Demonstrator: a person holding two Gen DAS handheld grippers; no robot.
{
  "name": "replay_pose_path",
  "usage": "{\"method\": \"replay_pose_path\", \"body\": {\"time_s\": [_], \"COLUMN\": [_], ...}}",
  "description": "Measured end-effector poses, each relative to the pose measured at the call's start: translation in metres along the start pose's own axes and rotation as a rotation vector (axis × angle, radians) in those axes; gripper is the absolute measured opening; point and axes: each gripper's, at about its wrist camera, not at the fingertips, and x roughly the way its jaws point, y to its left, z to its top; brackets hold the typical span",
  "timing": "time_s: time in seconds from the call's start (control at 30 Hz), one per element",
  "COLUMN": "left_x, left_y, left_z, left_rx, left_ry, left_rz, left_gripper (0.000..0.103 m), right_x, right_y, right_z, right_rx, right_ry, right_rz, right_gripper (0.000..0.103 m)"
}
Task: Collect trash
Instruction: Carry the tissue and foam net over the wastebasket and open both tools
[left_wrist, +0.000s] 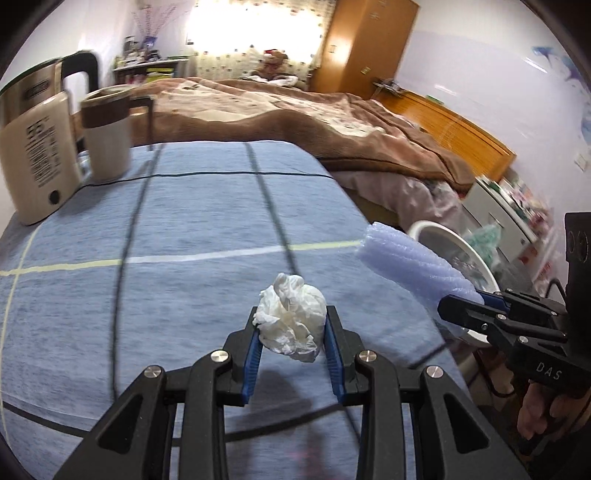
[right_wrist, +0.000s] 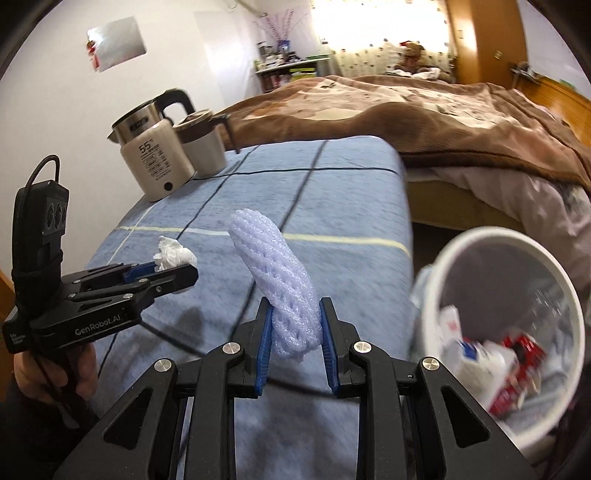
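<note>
Two black grippers with blue pads are each carrying a piece of trash above a table draped in a blue cloth (left_wrist: 184, 221). At the bottom centre of the left wrist view, the left gripper (left_wrist: 291, 332) is clamping its pads against both sides of a crumpled white tissue (left_wrist: 290, 323), which is sitting between the fingertips, clear of the cloth. In the right wrist view this same gripper is showing at the middle left, with a person's hand (right_wrist: 55, 373) wrapping around its handle at the lower left.

At the bottom centre of the right wrist view, the right gripper (right_wrist: 294, 321) is squeezing the lower end of a pale lavender foam net sleeve (right_wrist: 275, 280), which is sticking up and leaning toward the upper left of the frame. In the left wrist view that gripper is reaching in from the right edge, the sleeve pointing toward the upper left.

Beyond the table edge, at the lower right of the right wrist view, a round white trash bin (right_wrist: 458, 243) is standing open, blurred, with red and white packaging (right_wrist: 517, 358) lying inside. Neither piece of trash is over the bin.

Farther back on the cloth, at the upper left of both views, a cream and steel electric kettle (right_wrist: 153, 162) is standing just beside a cream mug with a brown lid (right_wrist: 203, 147). Behind the table, a bed with a brown blanket (left_wrist: 295, 110) is filling the upper middle, a stuffed bear (left_wrist: 273, 62) is sitting at its far end, and a wooden wardrobe (left_wrist: 365, 44) is rising at the upper right
</note>
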Motion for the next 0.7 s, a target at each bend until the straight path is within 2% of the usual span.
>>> {"method": "replay_pose_path", "body": {"time_s": [0.2,0.7], "left_x": [0.011,0.052], "left_y": [-0.041,-0.131], "left_z": [0.000,0.024], "left_rx": [0.061,0.193], "left_ry": [0.016,0.032], "left_rz": [-0.051,-0.171], "left_gripper": [0.033,0.033], "right_x": [-0.027,-0.068], "right_y": [-0.029,-0.121], "right_z": [-0.016,-0.028], "right_rx": [0.062,0.225], "right_ry": [-0.024,-0.086], "right_rz": [-0.041,-0.202], "right_gripper": [0.025,0.025]}}
